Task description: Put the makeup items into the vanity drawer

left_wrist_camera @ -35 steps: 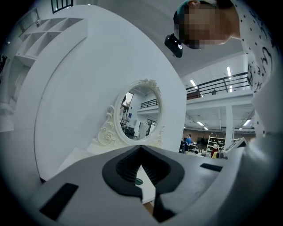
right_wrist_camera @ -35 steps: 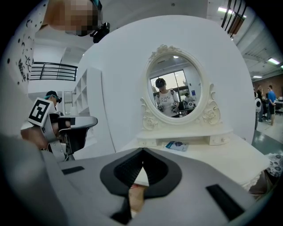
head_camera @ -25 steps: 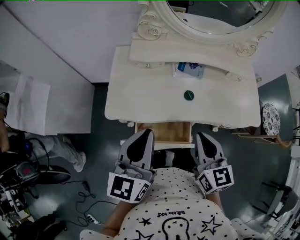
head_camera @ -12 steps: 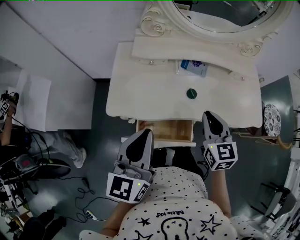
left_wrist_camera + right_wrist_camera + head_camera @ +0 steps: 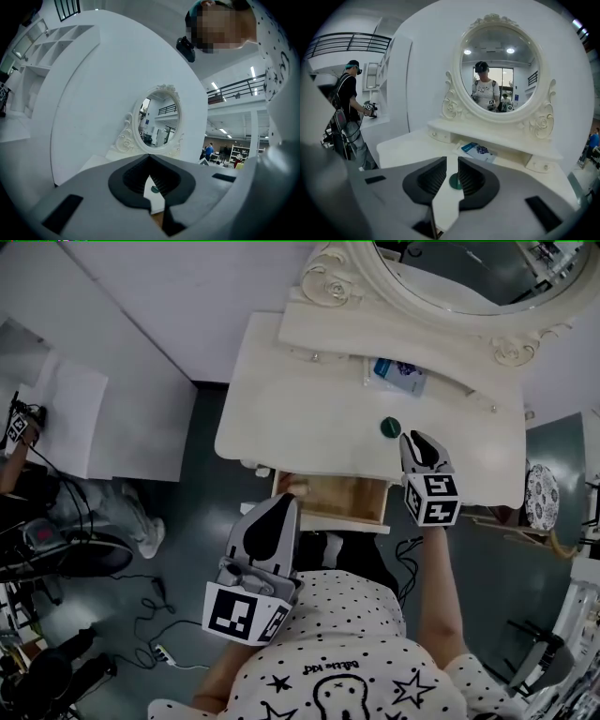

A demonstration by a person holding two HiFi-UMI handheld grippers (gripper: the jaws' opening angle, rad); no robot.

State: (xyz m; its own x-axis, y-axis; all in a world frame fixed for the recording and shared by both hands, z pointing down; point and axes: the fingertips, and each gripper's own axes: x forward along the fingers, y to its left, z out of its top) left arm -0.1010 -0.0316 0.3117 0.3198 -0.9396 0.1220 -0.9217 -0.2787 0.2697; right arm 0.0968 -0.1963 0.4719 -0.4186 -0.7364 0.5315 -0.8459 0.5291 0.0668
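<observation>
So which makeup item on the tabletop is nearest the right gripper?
The small round dark green one, just ahead of the right gripper; the blue and white packet lies farther back, by the mirror.

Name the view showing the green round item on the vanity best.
Head view: the green round item lies whole, unobstructed. Right gripper view shows it larger but partly behind a jaw; left gripper view only a tiny speck.

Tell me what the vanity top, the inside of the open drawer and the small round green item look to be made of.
Vanity top: cream-painted wood or board, smooth satin finish; even colour, no grain showing.
Drawer inside: bare light wood, matte; tan and unpainted.
Round green item: probably plastic, dark and smooth; too small to be sure.
</observation>
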